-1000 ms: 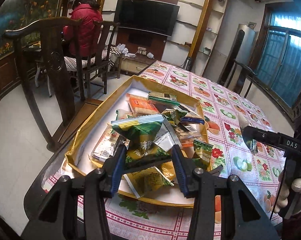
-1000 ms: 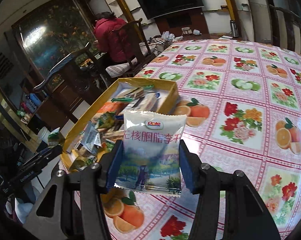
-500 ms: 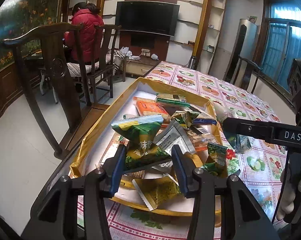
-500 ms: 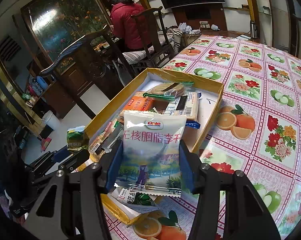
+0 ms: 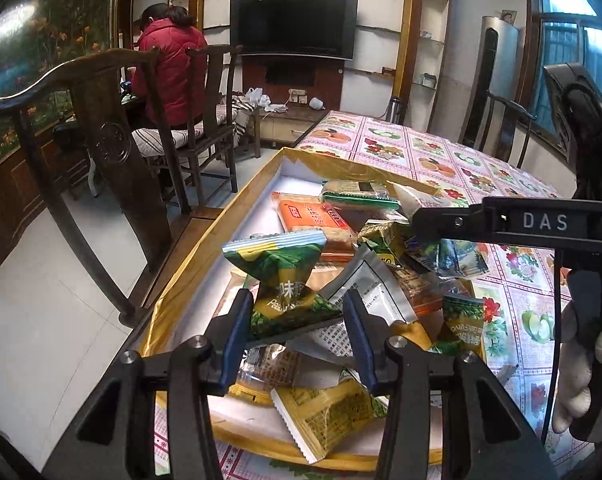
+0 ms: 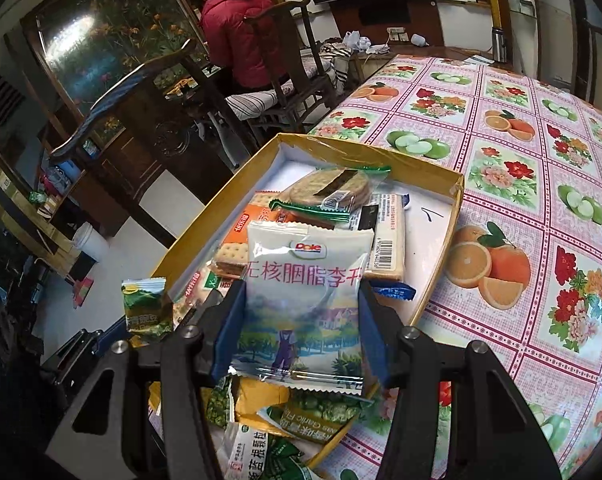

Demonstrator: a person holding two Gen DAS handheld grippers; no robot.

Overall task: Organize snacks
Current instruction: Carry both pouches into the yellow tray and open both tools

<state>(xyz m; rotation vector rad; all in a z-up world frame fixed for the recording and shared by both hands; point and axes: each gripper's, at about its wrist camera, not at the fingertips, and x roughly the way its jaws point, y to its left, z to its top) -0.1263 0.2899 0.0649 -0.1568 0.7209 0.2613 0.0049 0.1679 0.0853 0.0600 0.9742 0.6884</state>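
Nearest us, the right gripper (image 6: 301,320) is clamped, jaws part-way in, on the white Dole packet (image 6: 305,300). A second ago that packet hung over the bare flowered desk (image 6: 541,160) beside the box; now it hangs over the near end of the yellow box (image 6: 457,188), above the loose green packets. The left gripper (image 5: 297,320) is likewise closed on the green pea packet (image 5: 279,276), and it has edged only slightly across the box since then. In the left view the right gripper's black arm now reaches over the heap in the box. Beyond lie the orange cracker pack (image 6: 241,236) and the round biscuit pack (image 6: 333,188). We judge both packets are ready to be set down inside.
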